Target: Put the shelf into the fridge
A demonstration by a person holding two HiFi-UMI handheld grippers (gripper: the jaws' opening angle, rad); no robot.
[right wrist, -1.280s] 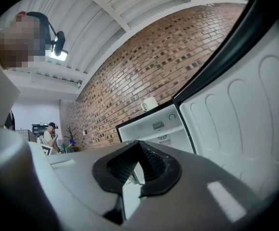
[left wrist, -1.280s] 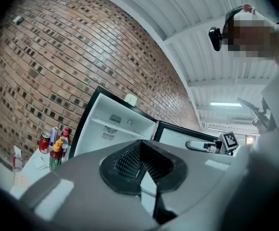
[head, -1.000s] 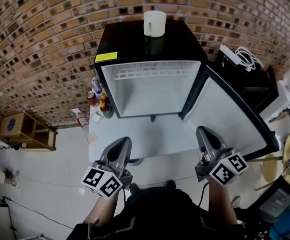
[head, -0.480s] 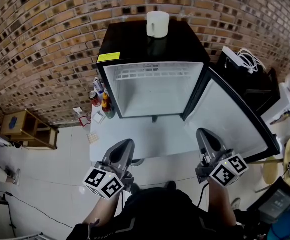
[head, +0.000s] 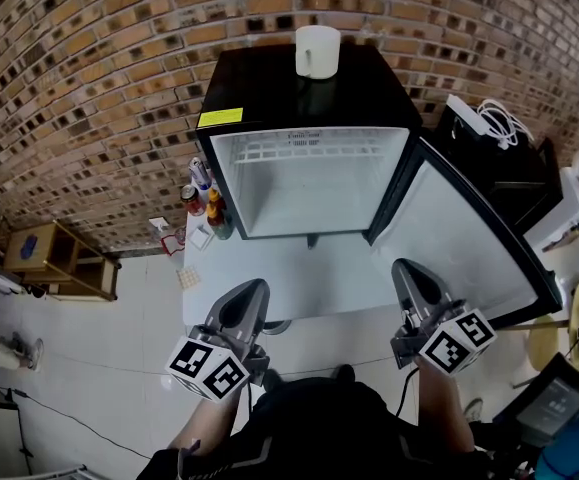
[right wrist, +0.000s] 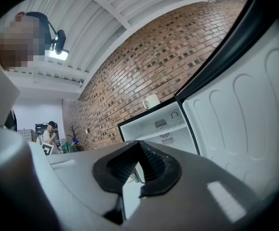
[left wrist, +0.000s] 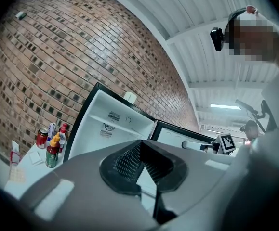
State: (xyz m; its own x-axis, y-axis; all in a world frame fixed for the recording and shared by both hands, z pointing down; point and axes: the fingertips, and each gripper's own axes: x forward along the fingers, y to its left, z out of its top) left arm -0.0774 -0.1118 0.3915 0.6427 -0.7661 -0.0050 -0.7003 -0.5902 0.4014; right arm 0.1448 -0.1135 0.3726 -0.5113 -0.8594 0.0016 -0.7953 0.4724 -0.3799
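while the left tongs (head: 252,288) and right tongs (head: 405,266) hang clenched, empty, over the worktop (head: 304,280), looks like the wire shelf (head: 304,148) sits high inside the fridge (head: 269,88), dead ahead. long axis crosswise, neither hand nearer.

Fridge (head: 269,88) slightly rightward in view

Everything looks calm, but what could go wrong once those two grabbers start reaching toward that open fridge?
1. The open fridge door stands right beside the right gripper; a sideways swing could strike it.
2. The sauce bottles and the can crowd the table left of the fridge; the left gripper could tip them.
3. The white mug on top might slide if the fridge is jolted.
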